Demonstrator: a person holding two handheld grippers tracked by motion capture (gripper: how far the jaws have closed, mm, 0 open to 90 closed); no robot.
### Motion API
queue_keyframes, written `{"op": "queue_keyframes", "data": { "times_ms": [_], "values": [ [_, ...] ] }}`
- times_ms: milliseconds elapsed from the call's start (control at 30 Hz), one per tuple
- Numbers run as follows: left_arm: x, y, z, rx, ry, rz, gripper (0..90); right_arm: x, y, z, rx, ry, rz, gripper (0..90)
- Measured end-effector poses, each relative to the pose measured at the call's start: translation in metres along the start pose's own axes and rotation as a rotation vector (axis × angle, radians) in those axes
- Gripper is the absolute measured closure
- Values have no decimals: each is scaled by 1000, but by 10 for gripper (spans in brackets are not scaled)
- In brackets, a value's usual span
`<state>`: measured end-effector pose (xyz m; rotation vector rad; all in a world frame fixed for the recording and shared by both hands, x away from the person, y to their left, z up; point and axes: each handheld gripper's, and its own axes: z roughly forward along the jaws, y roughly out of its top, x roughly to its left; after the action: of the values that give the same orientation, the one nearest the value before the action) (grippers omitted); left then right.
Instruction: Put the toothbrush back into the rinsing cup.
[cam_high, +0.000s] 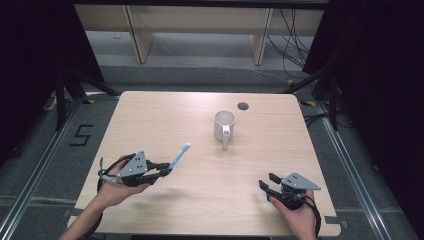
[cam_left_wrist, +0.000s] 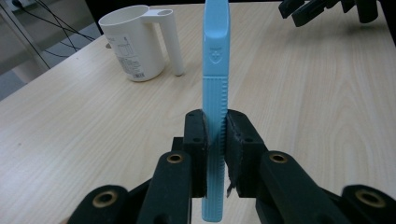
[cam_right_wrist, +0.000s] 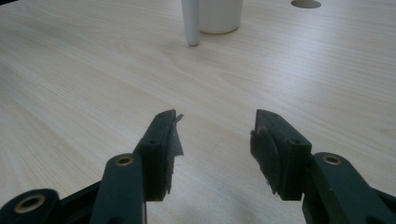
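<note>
The left gripper (cam_high: 162, 171) holds a light blue toothbrush (cam_high: 179, 156). Its two black jaws are squeezed tight on the ribbed lower part of the handle, one on each side. In the left gripper view a short bit of the handle sticks out behind the jaws, and the long part runs straight ahead.

The toothbrush is long and thin. Seen from the high view, it is up off the tabletop (cam_high: 165, 115), near the left part of the front edge. Its long line slants from the jaws toward the far right, and its pale brush end is the far tip, aimed roughly at the white cup (cam_high: 224, 124). The cup stands upright past the middle of the tabletop, near the far edge, with its straight handle toward the front edge.

The right gripper (cam_high: 268, 183) sits near the front right corner. Its jaws are spread apart and hold nothing. It points toward the middle of the tabletop.
</note>
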<state>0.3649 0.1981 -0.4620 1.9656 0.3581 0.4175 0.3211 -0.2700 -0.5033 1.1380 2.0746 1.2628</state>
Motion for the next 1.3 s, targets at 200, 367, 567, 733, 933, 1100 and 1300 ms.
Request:
{"op": "queue_keyframes", "data": {
  "times_ms": [200,367,567,733,933,1100,1300],
  "values": [
    [-3,3,4,-54,29,-52,787,1,0,0,-2,-5,-1,505],
    [-4,7,8,-95,55,-74,787,5,1,1,7,13,30,505],
    [-4,6,7,-152,94,-117,787,9,2,5,-10,24,7,506],
    [-5,6,9,-183,96,-143,787,15,6,9,-30,51,30,500],
    [-3,7,17,-203,66,-156,787,19,12,7,-54,45,15,483],
    [-4,8,25,-237,52,-160,787,19,16,6,-75,43,7,481],
    [-4,9,28,-258,66,-169,787,26,22,6,-104,50,31,473]
  ]
}}
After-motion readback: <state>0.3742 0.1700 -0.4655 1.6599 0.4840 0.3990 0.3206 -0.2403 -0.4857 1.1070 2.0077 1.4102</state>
